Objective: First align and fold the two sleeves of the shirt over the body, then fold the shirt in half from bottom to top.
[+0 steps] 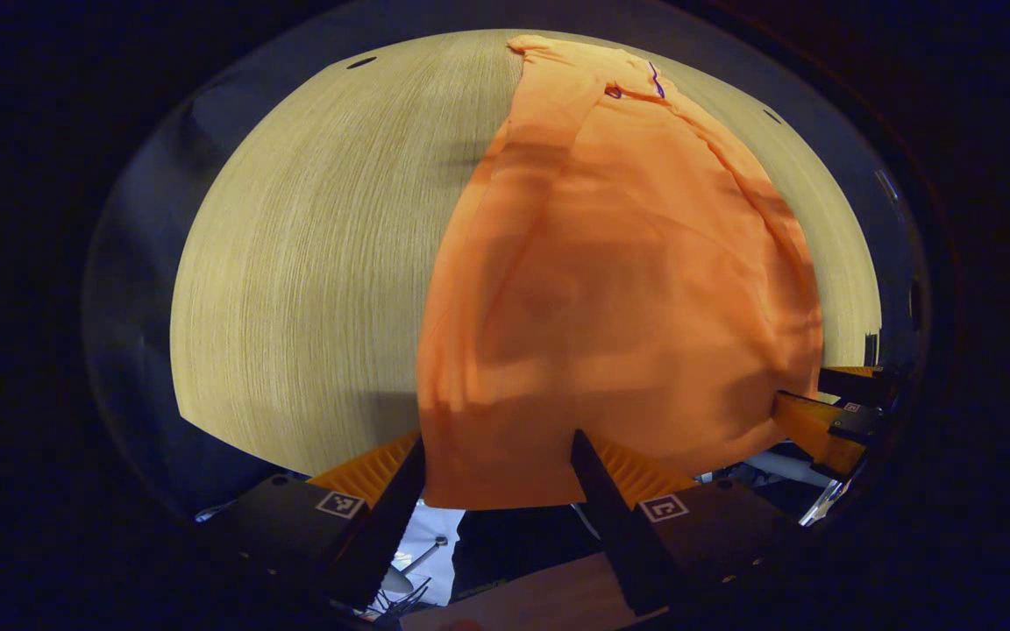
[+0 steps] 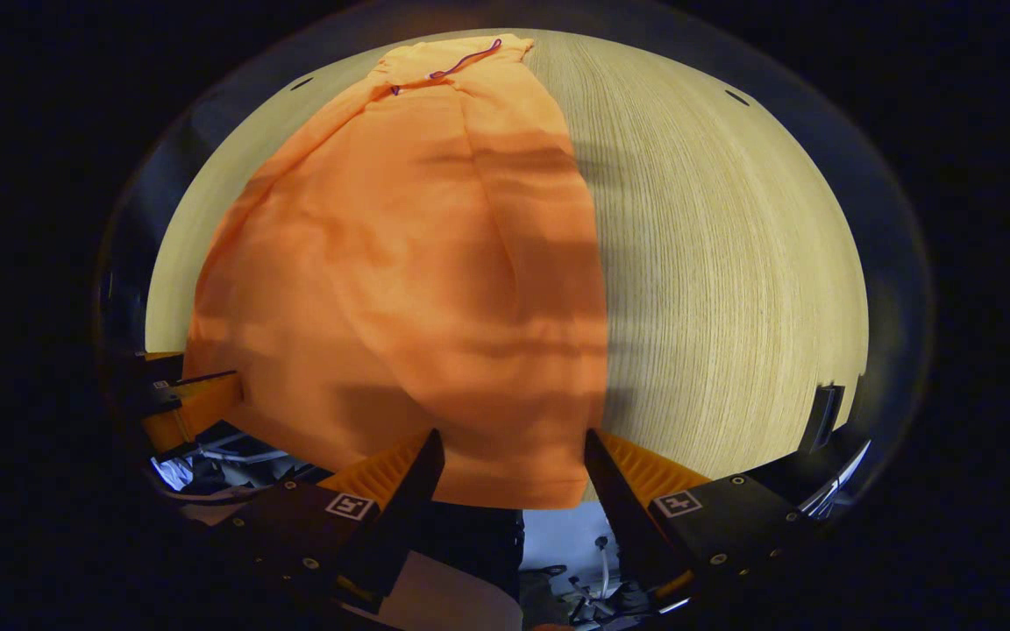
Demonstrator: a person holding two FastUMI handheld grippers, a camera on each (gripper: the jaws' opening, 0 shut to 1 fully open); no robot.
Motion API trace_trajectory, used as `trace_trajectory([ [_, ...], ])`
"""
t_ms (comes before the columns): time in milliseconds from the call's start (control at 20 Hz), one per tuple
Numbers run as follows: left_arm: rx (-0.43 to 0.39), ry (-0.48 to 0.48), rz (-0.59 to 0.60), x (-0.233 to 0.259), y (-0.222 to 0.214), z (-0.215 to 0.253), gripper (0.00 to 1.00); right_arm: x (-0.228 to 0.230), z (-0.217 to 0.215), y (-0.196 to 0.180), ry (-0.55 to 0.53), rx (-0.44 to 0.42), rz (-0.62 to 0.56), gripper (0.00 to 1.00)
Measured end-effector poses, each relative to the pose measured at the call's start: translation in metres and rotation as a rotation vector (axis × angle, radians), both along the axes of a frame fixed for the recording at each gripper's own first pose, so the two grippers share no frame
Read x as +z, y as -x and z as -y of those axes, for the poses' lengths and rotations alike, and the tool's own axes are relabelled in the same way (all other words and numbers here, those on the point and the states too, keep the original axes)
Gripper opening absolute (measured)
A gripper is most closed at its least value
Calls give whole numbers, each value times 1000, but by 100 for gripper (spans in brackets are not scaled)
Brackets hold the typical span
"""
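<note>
An orange shirt (image 1: 628, 280) lies lengthwise on the pale wood table (image 1: 295, 263), collar (image 1: 636, 86) at the far end and bottom hem hanging slightly over the near edge. My left gripper (image 1: 499, 443) is open, its fingers straddling the hem's left corner. In the right gripper view the shirt (image 2: 400, 280) covers the left half of the table (image 2: 733, 263), collar (image 2: 461, 61) far away. My right gripper (image 2: 512, 436) is open around the hem's right corner. Each gripper also appears from the other's camera: the right gripper (image 1: 829, 421) and the left gripper (image 2: 181, 403).
Bare table stretches left of the shirt in the left gripper view and right of it in the right gripper view. Below the near table edge I see floor with cables and a stand (image 1: 422, 561). A dark fixture (image 2: 825, 412) sits at the table's right edge.
</note>
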State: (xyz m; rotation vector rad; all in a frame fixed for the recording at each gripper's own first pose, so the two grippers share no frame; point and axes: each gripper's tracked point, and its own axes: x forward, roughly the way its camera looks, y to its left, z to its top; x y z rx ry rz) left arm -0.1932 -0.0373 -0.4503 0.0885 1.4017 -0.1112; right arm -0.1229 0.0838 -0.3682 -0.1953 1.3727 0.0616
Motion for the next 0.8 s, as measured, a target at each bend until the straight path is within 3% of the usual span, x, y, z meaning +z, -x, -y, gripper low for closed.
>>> trace_trajectory([
  [250,15,3,2,0,-5,0,97,0,-4,5,2,-19,-24,96],
  [300,17,3,-1,-2,-5,2,92,-3,-5,7,3,-20,-36,92],
  [350,11,2,-6,-1,-3,5,88,-3,-7,7,3,-13,-31,77],
  [450,15,5,-19,2,10,14,75,-1,-9,7,-4,-18,-24,47],
  [600,42,27,-7,2,8,12,22,-1,-16,9,-66,-22,-19,19],
  [650,26,36,6,1,7,13,16,-1,-18,9,-81,-24,-18,9],
  [750,-2,43,38,2,5,13,16,-2,-21,11,-98,-15,-28,9],
  [800,-30,42,58,3,3,14,1,-1,-21,12,-101,-13,-21,9],
])
